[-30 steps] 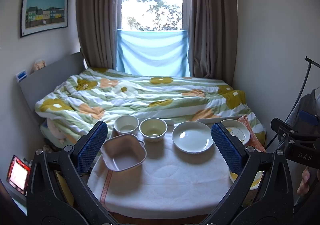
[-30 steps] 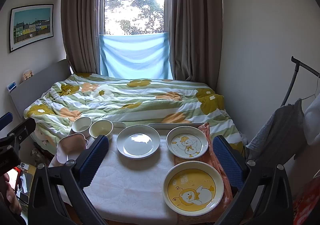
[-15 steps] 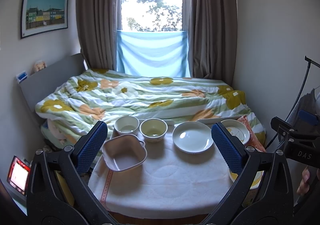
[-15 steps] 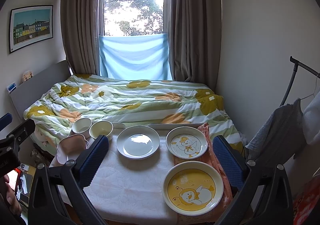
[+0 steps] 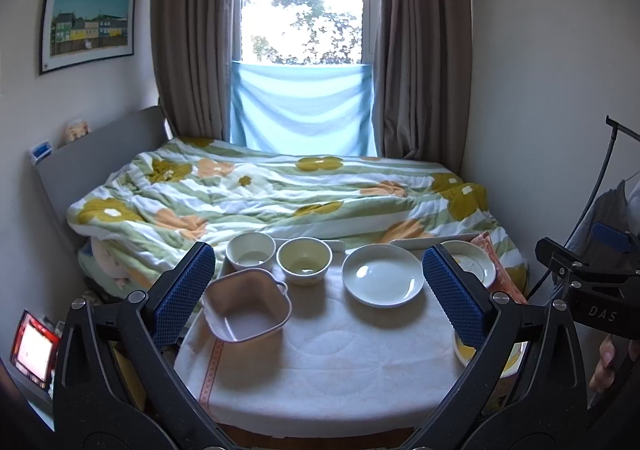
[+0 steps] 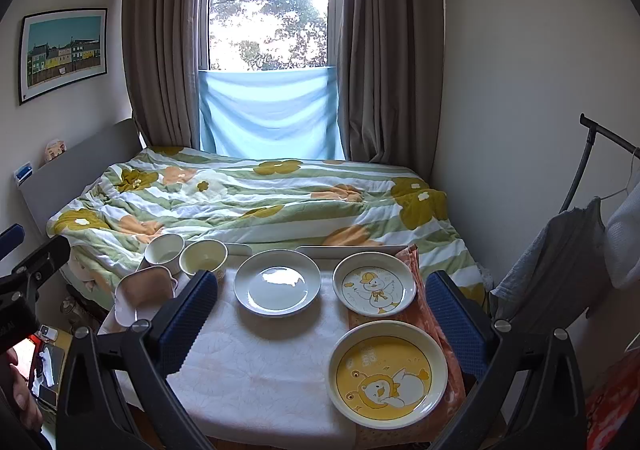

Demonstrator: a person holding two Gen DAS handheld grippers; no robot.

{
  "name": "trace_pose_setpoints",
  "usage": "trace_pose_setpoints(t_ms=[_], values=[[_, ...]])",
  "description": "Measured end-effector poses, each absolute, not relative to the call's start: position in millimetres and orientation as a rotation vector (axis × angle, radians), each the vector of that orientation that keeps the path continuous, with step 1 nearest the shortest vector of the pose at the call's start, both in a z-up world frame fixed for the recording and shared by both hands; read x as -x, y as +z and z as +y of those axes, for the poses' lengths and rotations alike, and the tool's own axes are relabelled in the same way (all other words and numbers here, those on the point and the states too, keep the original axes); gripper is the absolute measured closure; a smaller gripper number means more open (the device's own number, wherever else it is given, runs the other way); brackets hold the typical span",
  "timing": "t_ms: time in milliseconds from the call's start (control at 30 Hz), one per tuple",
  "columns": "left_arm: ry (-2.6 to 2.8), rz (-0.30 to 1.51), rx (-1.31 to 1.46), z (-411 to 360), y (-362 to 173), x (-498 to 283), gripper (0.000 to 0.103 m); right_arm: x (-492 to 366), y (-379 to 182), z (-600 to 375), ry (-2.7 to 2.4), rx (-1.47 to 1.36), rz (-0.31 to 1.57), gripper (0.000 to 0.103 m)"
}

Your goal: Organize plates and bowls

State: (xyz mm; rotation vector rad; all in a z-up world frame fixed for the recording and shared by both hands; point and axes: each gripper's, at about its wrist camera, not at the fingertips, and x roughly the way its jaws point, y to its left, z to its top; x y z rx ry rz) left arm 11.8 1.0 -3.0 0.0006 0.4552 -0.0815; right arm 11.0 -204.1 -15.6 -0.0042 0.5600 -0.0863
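1. The left gripper (image 5: 318, 286) hangs above the near edge of the table with its blue-padded jaws spread wide and nothing between them; the right gripper (image 6: 320, 314) is likewise spread wide and holds nothing.
2. On the white tablecloth (image 5: 320, 362), at the left, sits a pink square bowl (image 5: 246, 304); just behind it stand a white round bowl (image 5: 251, 251) and a yellowish bowl (image 5: 305, 260), side by side.
3. A plain white plate (image 6: 277, 288) lies mid-table at the far side. To its right lies a small duck plate (image 6: 374, 284), and nearer the camera a large yellow cartoon plate (image 6: 387, 374); both rest on an orange cloth (image 6: 426, 324).
4. In the left wrist view the gripper's right finger covers part of the duck plate and most of the yellow plate.
5. Against the frames of half a second and a second ago, neither gripper nor any dish has visibly shifted.
6. The table stands against a bed with a floral quilt (image 6: 256, 201). Behind are brown curtains (image 6: 392, 49), a window with a blue cloth (image 6: 270, 113) across its lower part, and a framed picture (image 6: 64, 49) on the left wall.
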Motion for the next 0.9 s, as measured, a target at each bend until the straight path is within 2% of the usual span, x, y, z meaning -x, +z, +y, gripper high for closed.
trace_pose_setpoints(t_ms=[733, 900], values=[[-0.037, 0.434, -0.019, 14.8, -0.3, -13.0, 0.000, -3.3, -18.3, -210.7, -0.072, -0.021, 0.541, 0.000], [-0.120, 0.540, -0.069, 1.6, -11.8, -37.2, 0.000, -3.5, -28.3, -219.3, -0.096, -0.045, 0.602, 0.000]])
